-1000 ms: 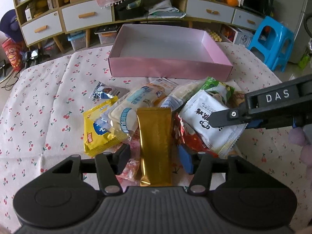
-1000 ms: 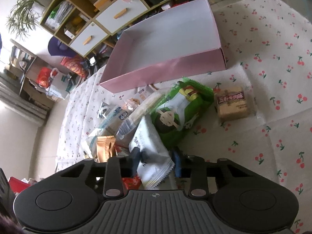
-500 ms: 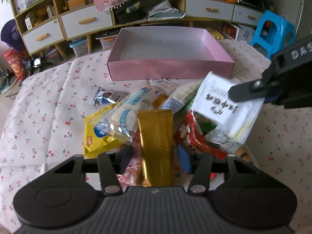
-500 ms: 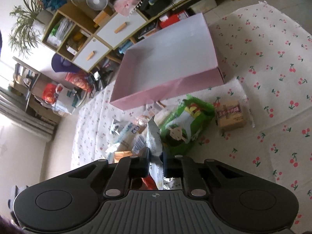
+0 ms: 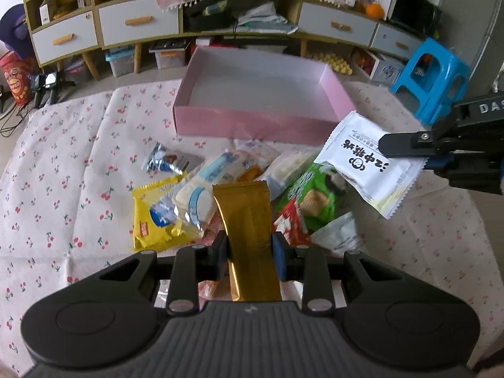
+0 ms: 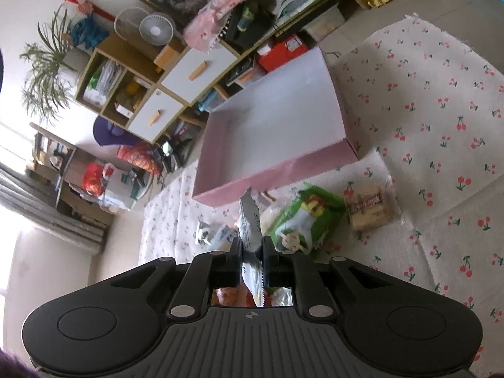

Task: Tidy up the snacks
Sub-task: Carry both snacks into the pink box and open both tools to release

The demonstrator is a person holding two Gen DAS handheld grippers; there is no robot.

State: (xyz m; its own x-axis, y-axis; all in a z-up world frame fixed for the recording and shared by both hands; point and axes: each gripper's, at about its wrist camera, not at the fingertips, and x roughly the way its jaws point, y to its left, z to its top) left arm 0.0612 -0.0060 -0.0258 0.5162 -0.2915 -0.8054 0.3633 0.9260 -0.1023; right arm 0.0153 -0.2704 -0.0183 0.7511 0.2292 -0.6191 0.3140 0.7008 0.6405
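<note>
Since a second ago the left gripper jaws have been closing onto the gold bar, while the right gripper, clamped on the white packet, has lifted it off the heap at the pink box's five o'clock.

Snack pile before box

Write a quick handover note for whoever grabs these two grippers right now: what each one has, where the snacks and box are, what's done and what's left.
Left gripper: jaws just closed onto the gold packet, which rests partly on the pile.
Right gripper: shut on the white packet, lifted clear of the pile, near the box's front right corner.
Pink box: empty, open, just behind the pile.
Left on the cherry-print cloth: yellow packet, green packet, brown cracker pack, several others.
Done: nothing boxed yet.
Left: drop both held packets in the box, then the rest.
</note>
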